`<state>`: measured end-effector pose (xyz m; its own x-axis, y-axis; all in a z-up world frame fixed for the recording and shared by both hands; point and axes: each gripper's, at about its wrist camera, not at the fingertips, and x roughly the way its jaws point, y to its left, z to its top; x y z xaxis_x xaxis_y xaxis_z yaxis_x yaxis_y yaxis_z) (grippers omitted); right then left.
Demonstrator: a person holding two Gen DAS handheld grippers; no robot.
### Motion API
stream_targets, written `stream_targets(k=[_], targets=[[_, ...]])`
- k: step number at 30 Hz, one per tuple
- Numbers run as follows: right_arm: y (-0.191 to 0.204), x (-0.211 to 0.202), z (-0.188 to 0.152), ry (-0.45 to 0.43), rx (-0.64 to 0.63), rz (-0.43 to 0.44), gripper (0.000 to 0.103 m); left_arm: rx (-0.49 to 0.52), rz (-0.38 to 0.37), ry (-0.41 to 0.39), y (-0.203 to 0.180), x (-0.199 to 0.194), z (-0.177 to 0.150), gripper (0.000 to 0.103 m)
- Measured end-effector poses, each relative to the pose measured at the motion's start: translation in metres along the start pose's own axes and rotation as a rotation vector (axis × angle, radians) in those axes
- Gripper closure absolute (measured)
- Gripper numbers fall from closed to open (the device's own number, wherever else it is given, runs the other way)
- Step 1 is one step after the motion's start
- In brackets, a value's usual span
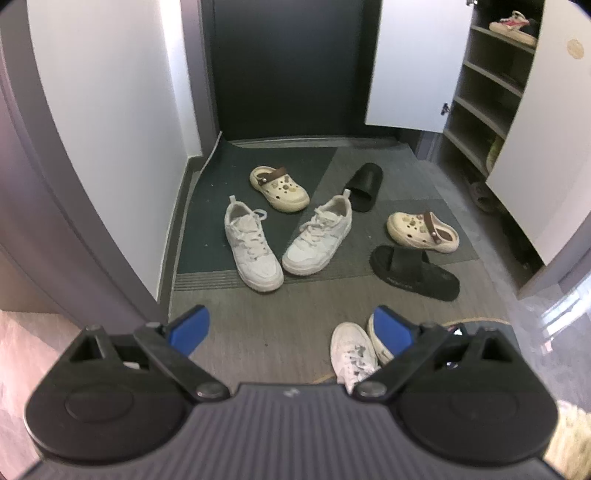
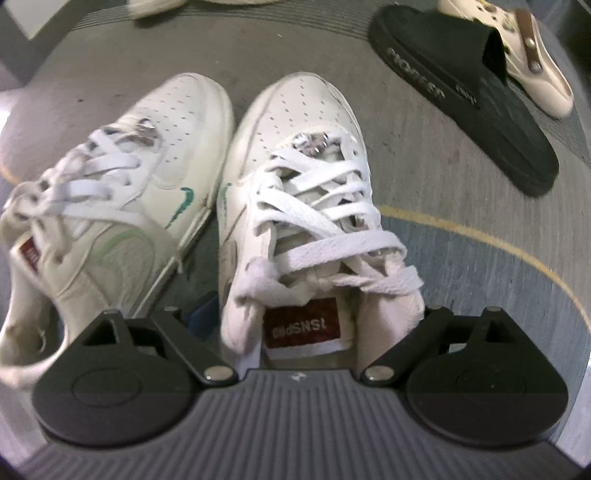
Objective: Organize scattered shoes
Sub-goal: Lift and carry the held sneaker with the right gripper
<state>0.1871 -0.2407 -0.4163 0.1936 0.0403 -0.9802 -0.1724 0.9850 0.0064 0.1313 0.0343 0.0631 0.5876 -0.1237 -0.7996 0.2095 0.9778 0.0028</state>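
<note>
I am holding the right tongs [image 2: 295,317] nose-down over a white sneaker [image 2: 295,192], jaws standing wide on either side of its collar; one blue pad is peeking out beside the shoe, the other is hidden, and I am not seeing either pressing on it, so nothing is gripped. Its mate [image 2: 122,177] is lying just beside it, toes pointing the same way. My left tongs [image 1: 291,328] are hanging open and empty above the floor [image 1: 258,325], looking at the rest of the job: a second white pair [image 1: 288,240] splayed toe to toe, two cream clogs [image 1: 279,188] well apart, and two black slides [image 1: 415,271], one touching a clog. The cabinet [image 1: 487,85] is standing open with most shelves bare, a single shoe [image 1: 511,27] up top. I am judging the work barely begun, with every floor shoe still waiting.
</note>
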Motion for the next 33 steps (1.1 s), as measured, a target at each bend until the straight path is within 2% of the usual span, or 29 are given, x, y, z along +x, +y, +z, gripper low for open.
stream_targets(k=[4,7,10,15,21,25,31,33], targets=[[-0.009,-0.007,0.007,0.02,0.174,-0.001,0.017,-0.035,-0.001,0.009,0.01,0.002,0.005,0.006],[-0.025,-0.016,0.001,0.014,0.363,0.013,0.018,-0.053,-0.015,0.008,0.016,0.0,0.008,0.006],[-0.038,-0.032,-0.007,-0.014,0.495,0.019,0.018,-0.07,-0.031,-0.005,0.024,-0.005,0.011,0.006],[-0.046,-0.073,-0.005,-0.091,0.611,0.037,0.018,-0.088,-0.027,-0.064,0.033,-0.022,0.012,0.006],[-0.02,-0.119,0.024,-0.218,0.639,0.137,0.018,-0.108,-0.035,-0.088,0.04,-0.035,0.009,0.006],[0.028,-0.139,0.056,-0.277,0.586,0.25,0.018,-0.125,-0.034,-0.096,0.046,-0.039,0.008,0.006],[0.125,-0.124,0.09,-0.249,0.471,0.367,0.018,-0.155,-0.015,-0.119,0.059,-0.043,0.013,0.006],[0.147,-0.113,0.094,-0.219,0.449,0.374,0.018,-0.17,0.002,-0.125,0.064,-0.042,0.014,0.005]])
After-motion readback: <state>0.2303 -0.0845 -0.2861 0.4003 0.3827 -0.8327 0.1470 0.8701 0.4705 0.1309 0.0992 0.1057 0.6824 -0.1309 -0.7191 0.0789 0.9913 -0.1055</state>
